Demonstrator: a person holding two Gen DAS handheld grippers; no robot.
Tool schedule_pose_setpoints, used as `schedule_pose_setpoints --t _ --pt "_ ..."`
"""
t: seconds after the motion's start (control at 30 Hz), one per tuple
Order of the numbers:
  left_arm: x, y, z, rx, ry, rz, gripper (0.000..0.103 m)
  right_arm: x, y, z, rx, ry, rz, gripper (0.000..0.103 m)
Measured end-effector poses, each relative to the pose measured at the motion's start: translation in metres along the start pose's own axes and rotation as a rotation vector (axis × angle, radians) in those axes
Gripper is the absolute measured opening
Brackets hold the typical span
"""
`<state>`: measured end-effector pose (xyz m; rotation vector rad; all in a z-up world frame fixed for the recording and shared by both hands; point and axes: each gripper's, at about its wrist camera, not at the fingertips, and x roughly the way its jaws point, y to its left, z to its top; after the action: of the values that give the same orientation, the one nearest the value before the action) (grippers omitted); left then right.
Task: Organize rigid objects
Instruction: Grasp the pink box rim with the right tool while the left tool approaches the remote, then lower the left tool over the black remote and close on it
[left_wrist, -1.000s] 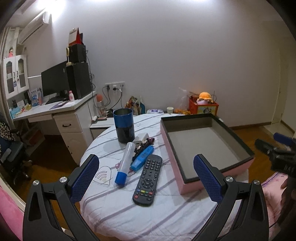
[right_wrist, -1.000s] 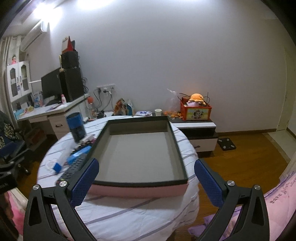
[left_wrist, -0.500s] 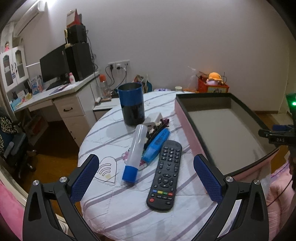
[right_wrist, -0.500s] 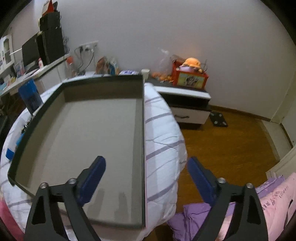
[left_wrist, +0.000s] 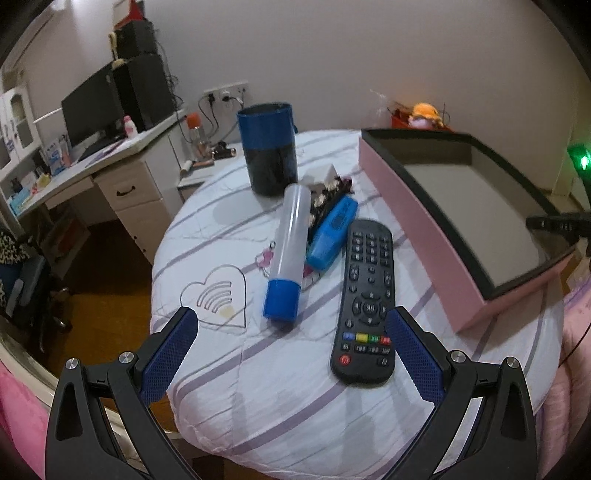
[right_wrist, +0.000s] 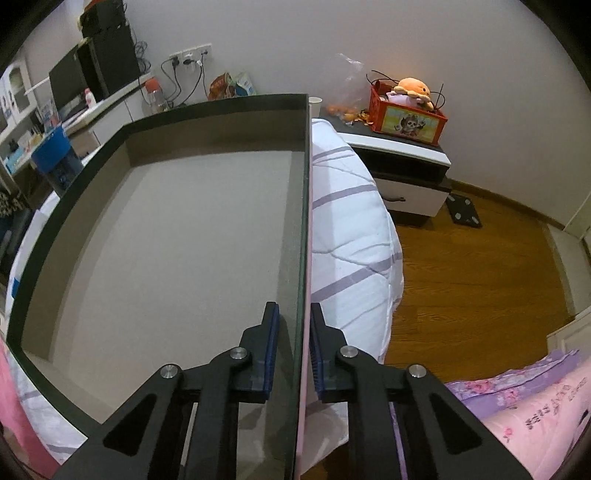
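Table: a round top under a white quilted cover with purple stripes; its near edge is cut off behind the left gripper's arms.
Left gripper: held above the near edge of the table, fingers spread wide, nothing between the blue pads.
Remote: a black remote lies flat on the cover, its lower right corner hidden behind the left gripper's right pad.
Tube: a clear tube with a blue cap lies just left of the remote, cap end nearest the camera.
Blue case: lies between tube and remote, touching the tube; its lower end is partly hidden by both.
Small items: a dark cluster and a pale block behind the blue case; too small and overlapped to be identified.
Cup: a blue and black cylinder stands upright at the far side of the table.
Box: a shallow pink tray with dark rim and grey floor sits on the right part of the table; nothing is seen inside it. Its far right corner is covered by the dark body of the right gripper.
Right gripper: fingers are closing over the right wall of the box, one pad inside, one outside. Whether the pads already press on the wall cannot be told; a thin gap seems to remain.
Right-wrist view: the cup shows only partly past the box's left wall; remote, tube and case are hidden.
Background: desk, monitor and a red crate on a low cabinet are seen, well apart from the table.
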<state>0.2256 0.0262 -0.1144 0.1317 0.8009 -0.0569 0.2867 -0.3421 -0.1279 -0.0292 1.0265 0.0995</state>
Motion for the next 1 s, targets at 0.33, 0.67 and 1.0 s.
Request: schedule_pose_setpoints --t 0.33,0.67,1.0 --pt "0.009 -0.010 -0.008 0.043 0.039 -0.070 0.102 -0.001 0.003 -0.001 0.006 0.002 0.016 0.016" --pt "0.035 -0.035 -0.010 0.119 0.116 -0.027 0.098 0.000 0.003 0.000 0.017 -0.001 0.046 0.019" --pt "0.049 -0.040 0.002 0.123 0.156 -0.084 0.082 0.001 0.001 0.000 0.020 0.000 0.073 0.019"
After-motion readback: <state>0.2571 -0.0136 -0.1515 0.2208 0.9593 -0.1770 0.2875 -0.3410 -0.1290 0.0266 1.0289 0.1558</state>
